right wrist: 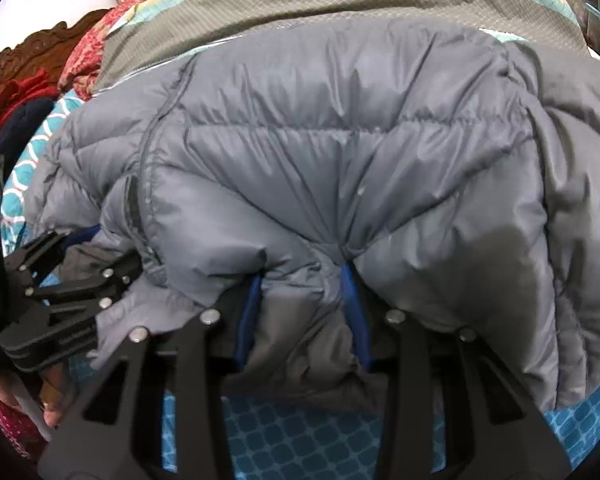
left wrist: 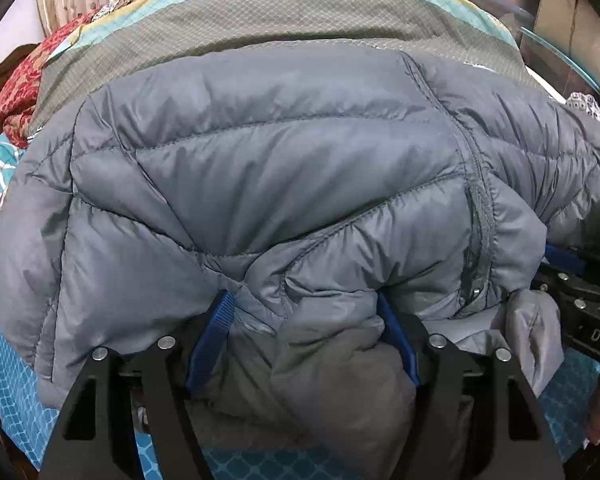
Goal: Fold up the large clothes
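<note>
A grey quilted puffer jacket [left wrist: 268,168] lies spread on a bed and fills both views [right wrist: 340,152]. My left gripper [left wrist: 304,312] is shut on a bunched near edge of the jacket, its blue pads pressed into the fabric. My right gripper [right wrist: 304,280] is shut on another bunch of the jacket's near edge. The fabric puckers at both grips. The right gripper shows at the right edge of the left wrist view [left wrist: 580,292], and the left gripper shows at the left of the right wrist view [right wrist: 60,280]. The two stand close, side by side.
The bed has a blue patterned sheet [right wrist: 292,432] under the near edge and a grey-and-teal quilt [left wrist: 260,12] beyond the jacket. Red floral bedding [left wrist: 16,80] and a carved wooden headboard [right wrist: 32,56] lie left. A glass-topped table [left wrist: 560,56] stands at the right.
</note>
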A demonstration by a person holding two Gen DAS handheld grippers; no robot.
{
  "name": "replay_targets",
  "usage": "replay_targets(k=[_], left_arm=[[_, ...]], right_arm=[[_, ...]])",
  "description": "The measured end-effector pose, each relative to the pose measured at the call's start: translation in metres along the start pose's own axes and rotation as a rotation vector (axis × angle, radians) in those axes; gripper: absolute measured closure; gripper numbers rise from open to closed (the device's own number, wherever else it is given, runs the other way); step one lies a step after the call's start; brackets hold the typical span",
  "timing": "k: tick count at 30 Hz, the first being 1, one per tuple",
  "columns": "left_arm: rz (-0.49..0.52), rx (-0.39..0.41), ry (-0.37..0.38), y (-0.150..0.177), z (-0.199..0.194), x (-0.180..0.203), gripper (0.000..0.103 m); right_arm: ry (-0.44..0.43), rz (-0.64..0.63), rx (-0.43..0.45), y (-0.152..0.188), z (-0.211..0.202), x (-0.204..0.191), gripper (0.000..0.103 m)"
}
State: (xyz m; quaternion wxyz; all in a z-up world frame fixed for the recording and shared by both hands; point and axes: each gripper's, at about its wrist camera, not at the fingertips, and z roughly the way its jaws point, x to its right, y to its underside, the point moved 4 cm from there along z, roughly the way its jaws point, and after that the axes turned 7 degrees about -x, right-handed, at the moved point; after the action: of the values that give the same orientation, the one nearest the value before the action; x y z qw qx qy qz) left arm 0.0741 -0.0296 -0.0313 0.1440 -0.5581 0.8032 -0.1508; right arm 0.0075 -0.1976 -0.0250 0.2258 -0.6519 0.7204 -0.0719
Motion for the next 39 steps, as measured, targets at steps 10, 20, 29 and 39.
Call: replay_targets(k=[10, 20, 29, 39], left_arm=[[-0.014, 0.009, 0.003, 0.004, -0.005, -0.001, 0.037], [-0.135, 0.135, 0.073, 0.067, -0.11, -0.025, 0.037], [-0.165, 0.093, 0.028, 0.113, -0.136, 0.007, 0.037], [-0.131, 0.18, -0.06, 0.132, -0.174, 0.02, 0.022]], right_arm=[[-0.009, 0.006, 0.004, -0.001, -0.007, 0.006, 0.065], [-0.086, 0.095, 0.117, 0.06, -0.097, 0.009, 0.049], [-0.064, 0.175, 0.072, 0.123, -0.115, 0.004, 0.049], [-0.026, 0.152, 0.101, 0.152, -0.142, -0.006, 0.037]])
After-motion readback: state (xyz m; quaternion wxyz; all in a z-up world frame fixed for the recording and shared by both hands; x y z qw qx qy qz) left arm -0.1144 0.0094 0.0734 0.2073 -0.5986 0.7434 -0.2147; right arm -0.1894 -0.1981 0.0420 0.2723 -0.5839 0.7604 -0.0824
